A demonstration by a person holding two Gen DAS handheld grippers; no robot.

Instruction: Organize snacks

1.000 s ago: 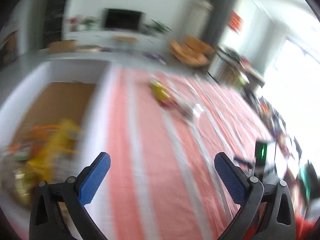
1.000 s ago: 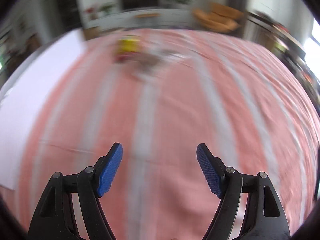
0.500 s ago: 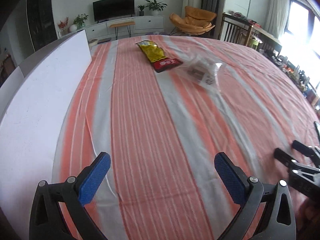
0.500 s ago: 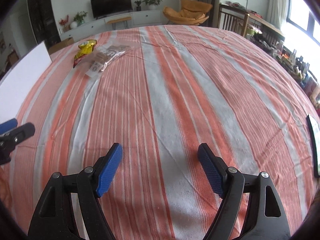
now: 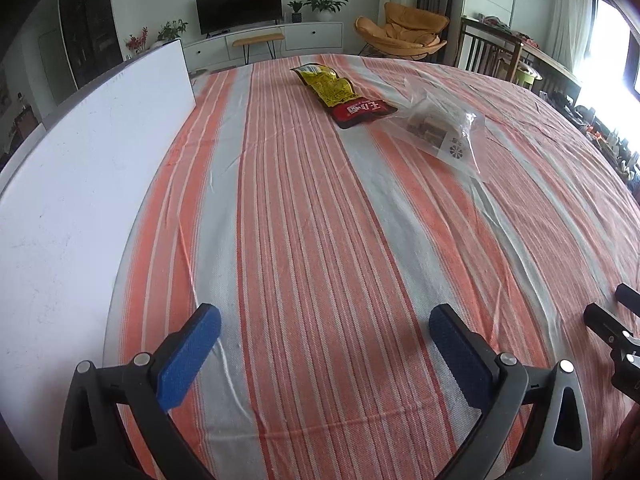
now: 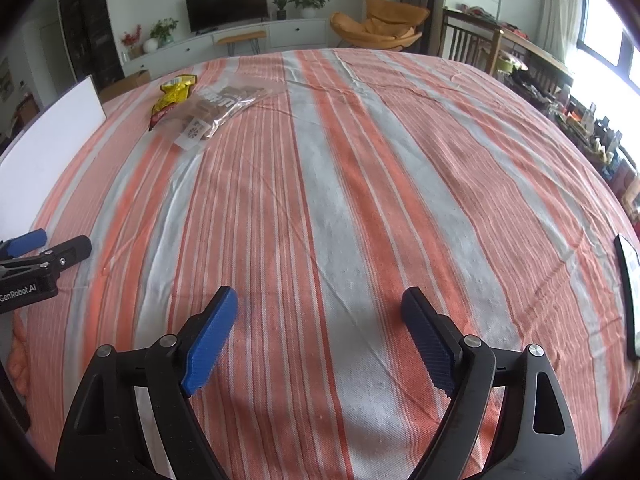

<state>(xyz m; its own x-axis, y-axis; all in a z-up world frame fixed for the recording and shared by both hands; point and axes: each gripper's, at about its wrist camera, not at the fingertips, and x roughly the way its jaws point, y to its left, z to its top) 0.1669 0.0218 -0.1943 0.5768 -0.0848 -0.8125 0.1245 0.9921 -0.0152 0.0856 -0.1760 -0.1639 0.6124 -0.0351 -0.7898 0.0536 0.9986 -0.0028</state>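
Snacks remain beyond the white box [image 5: 92,152]: yellow packet [image 5: 330,87] touching clear bag [image 5: 444,130]. I hold left hand-held gripper [image 5: 325,338] and right hand-held gripper [image 6: 320,320] wide open, empty, presumably ready to reach.

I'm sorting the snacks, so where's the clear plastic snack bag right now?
The clear bag lies on the far part of the striped tablecloth, just right of the yellow and red packet in the left wrist view, and its corner overlaps that packet.
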